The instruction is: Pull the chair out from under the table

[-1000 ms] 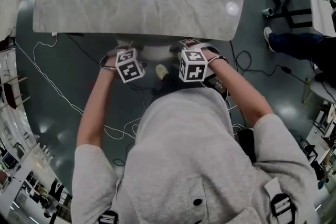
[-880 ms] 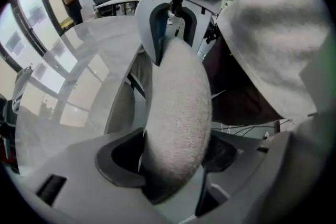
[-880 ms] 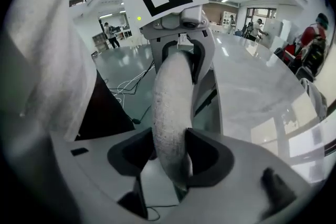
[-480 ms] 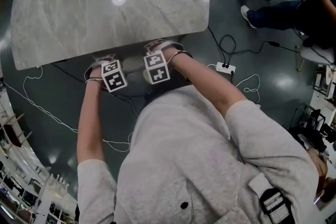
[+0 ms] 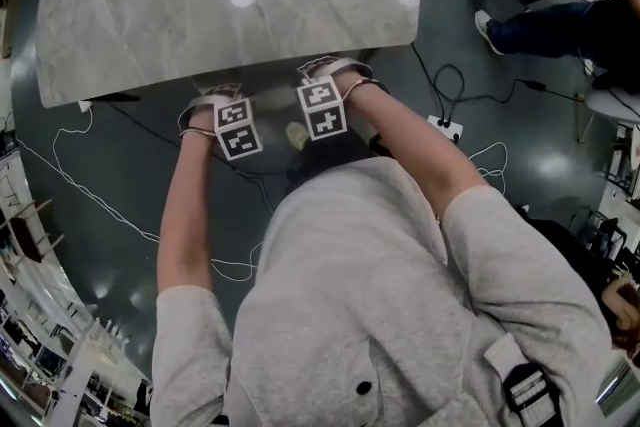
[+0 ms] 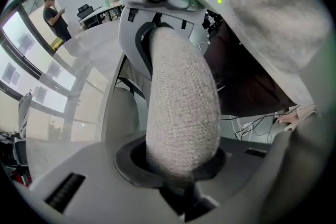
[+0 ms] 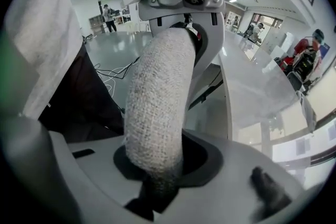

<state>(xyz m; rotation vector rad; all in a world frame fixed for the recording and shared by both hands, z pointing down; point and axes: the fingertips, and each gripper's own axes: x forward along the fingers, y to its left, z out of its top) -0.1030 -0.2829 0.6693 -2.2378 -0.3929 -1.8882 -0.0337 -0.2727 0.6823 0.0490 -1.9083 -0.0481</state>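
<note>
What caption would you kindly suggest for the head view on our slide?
At the table, the left gripper and right gripper are closing on the back of the chair tucked beneath.

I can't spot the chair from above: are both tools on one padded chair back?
Yes: in the left gripper view one grey chair back runs between the closing fingers of the left gripper and of the right gripper.

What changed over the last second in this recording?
The left gripper and right gripper are closing their jaws on the chair back that runs between them, taking hold. Both hands stay at the table edge; the chair is not yet pulled out.
</note>
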